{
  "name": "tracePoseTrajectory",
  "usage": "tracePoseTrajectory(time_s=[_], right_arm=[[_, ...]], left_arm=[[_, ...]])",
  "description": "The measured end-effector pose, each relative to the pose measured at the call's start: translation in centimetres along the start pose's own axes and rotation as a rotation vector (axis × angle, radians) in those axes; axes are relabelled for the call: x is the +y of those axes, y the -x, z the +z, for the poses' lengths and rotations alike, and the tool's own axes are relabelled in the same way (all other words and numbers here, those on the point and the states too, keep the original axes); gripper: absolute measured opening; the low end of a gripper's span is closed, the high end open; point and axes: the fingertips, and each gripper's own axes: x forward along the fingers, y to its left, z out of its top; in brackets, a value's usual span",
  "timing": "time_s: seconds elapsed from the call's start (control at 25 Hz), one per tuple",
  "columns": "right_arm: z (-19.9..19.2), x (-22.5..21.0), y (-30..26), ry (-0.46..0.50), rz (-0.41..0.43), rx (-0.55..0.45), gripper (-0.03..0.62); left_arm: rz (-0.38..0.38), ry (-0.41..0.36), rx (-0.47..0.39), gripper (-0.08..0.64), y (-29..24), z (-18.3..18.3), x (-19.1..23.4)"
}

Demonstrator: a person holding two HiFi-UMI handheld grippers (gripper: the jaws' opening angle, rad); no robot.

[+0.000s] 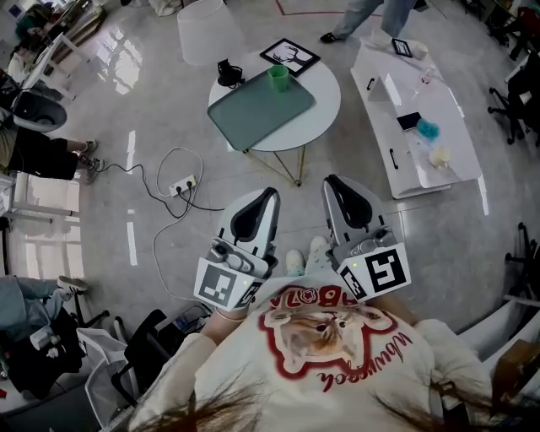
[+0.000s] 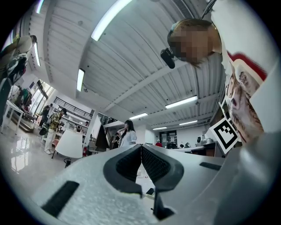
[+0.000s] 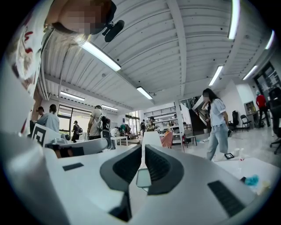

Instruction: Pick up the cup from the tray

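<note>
A green cup (image 1: 278,78) stands at the far edge of a grey-green tray (image 1: 253,114) on a round white table (image 1: 325,101), seen in the head view. Both grippers are held close to my chest, well short of the table and above the floor. My left gripper (image 1: 268,194) is shut with nothing in it; in the left gripper view its pads (image 2: 141,149) meet, pointing up towards the ceiling. My right gripper (image 1: 332,180) is likewise shut and empty, its pads (image 3: 143,148) closed together in the right gripper view.
A framed picture (image 1: 289,56) and a black object (image 1: 228,74) also sit on the round table. A long white table (image 1: 447,160) with small items stands to the right. A power strip with cables (image 1: 183,184) lies on the floor left. A person's legs (image 1: 363,21) pass behind.
</note>
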Motion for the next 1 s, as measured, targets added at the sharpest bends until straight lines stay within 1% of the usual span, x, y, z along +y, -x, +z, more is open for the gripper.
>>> tracePoseTrajectory(time_s=[0.2, 0.48, 0.76, 1.0], right_arm=[[-0.2, -0.5, -1.1, 0.004, 0.000, 0.003, 0.041], [0.0, -2.9, -4.6, -0.006, 0.015, -0.003, 0.041], [-0.4, -6.3, -10.5, -0.011, 0.050, 0.022, 0.040], [0.6, -9.8, -15.3, -0.006, 0.083, 0.018, 0.040]], left_arm=[[0.013, 0.010, 0.001, 0.014, -0.5, -0.6, 1.2], [0.031, 0.003, 0.008, 0.014, -3.4, -1.3, 3.8], [0.063, 0.010, 0.020, 0.014, -8.0, -2.7, 8.2], [0.096, -0.003, 0.010, 0.014, -12.8, -2.9, 11.8]])
